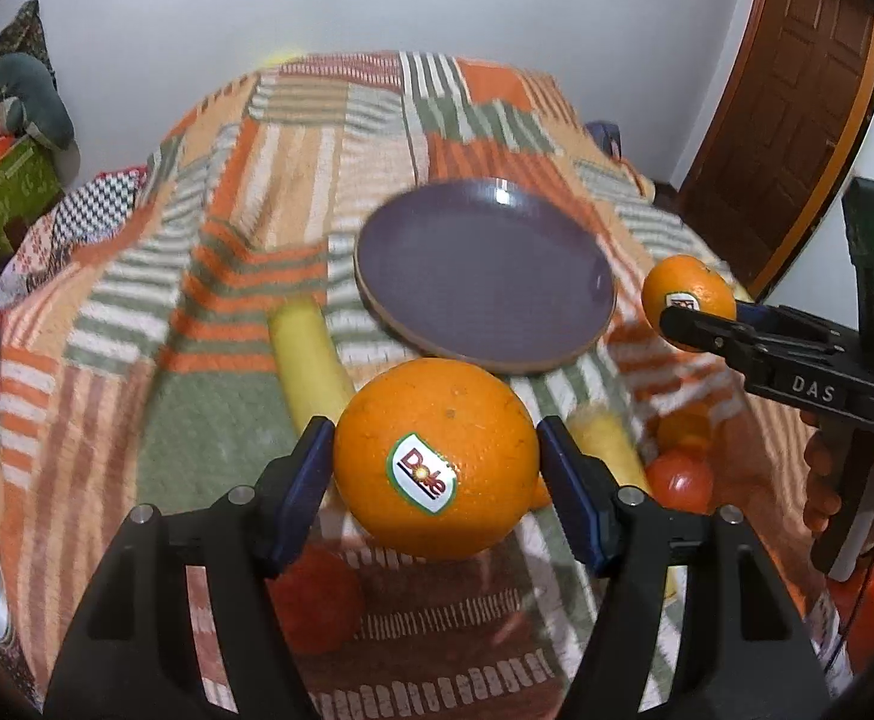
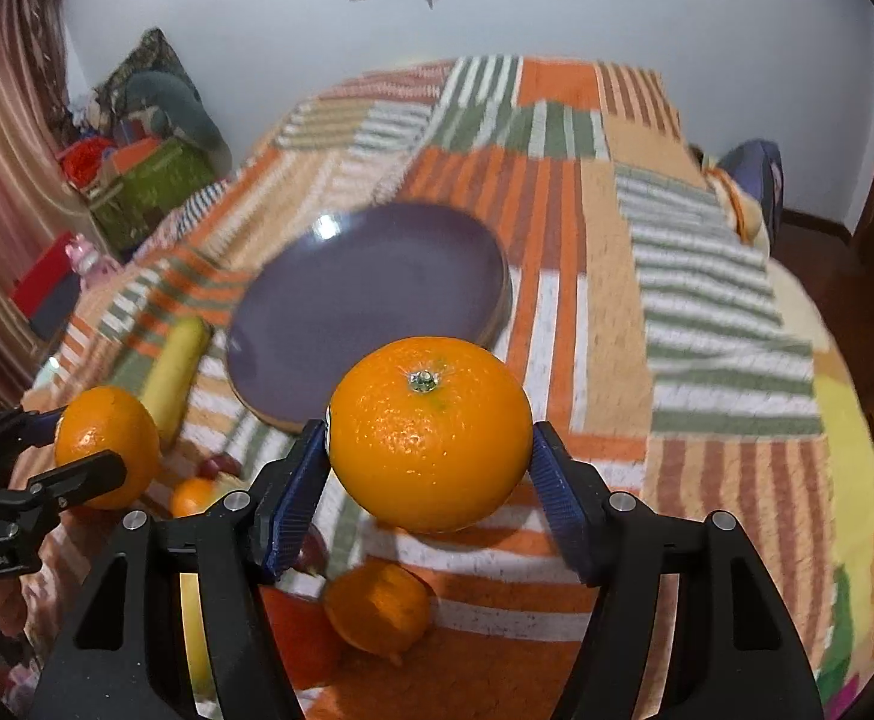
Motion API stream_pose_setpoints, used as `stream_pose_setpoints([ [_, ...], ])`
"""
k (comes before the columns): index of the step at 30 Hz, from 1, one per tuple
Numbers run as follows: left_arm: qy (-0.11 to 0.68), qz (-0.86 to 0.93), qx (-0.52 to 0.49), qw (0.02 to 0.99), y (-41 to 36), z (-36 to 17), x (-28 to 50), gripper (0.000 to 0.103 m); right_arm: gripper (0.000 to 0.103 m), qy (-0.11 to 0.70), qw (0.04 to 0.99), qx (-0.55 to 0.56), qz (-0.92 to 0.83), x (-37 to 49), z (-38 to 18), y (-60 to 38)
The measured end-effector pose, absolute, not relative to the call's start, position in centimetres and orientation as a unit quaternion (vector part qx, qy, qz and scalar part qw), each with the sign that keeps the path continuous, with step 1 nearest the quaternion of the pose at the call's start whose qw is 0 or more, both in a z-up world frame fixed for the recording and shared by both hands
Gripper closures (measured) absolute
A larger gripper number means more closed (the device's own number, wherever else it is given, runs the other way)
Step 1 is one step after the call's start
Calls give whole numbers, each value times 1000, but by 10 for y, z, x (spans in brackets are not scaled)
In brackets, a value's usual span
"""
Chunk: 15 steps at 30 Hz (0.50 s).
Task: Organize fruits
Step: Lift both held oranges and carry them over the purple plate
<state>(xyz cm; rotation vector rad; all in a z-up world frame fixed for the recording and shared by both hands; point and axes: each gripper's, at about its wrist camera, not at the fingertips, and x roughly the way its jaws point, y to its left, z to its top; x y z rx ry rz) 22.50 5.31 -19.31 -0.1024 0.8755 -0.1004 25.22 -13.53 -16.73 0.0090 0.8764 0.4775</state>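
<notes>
My left gripper [image 1: 436,462] is shut on an orange with a Dole sticker [image 1: 437,456] and holds it above the bed. My right gripper [image 2: 428,450] is shut on a second orange [image 2: 431,432], stem end up, also in the air. Each gripper shows in the other's view: the right one with its orange [image 1: 688,300] at the right of the left wrist view, the left one with its orange [image 2: 107,447] at the left of the right wrist view. An empty purple plate [image 1: 485,276] [image 2: 365,300] lies on the striped blanket just beyond both oranges.
A banana [image 1: 308,360] [image 2: 176,372] lies left of the plate. Red fruits [image 1: 680,480] [image 1: 317,600], a small orange [image 2: 377,606] and another yellow fruit [image 1: 605,444] lie on the blanket [image 2: 707,300] below the grippers. Boxes [image 2: 149,186] stand at the far left, a wooden door [image 1: 785,90] at the right.
</notes>
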Motion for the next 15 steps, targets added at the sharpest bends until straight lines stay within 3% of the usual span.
stream_pose_setpoints([
  [15,350,-39,-39,935,58,-122,278,35,40,326,918,-3,226,270,-93,-125],
])
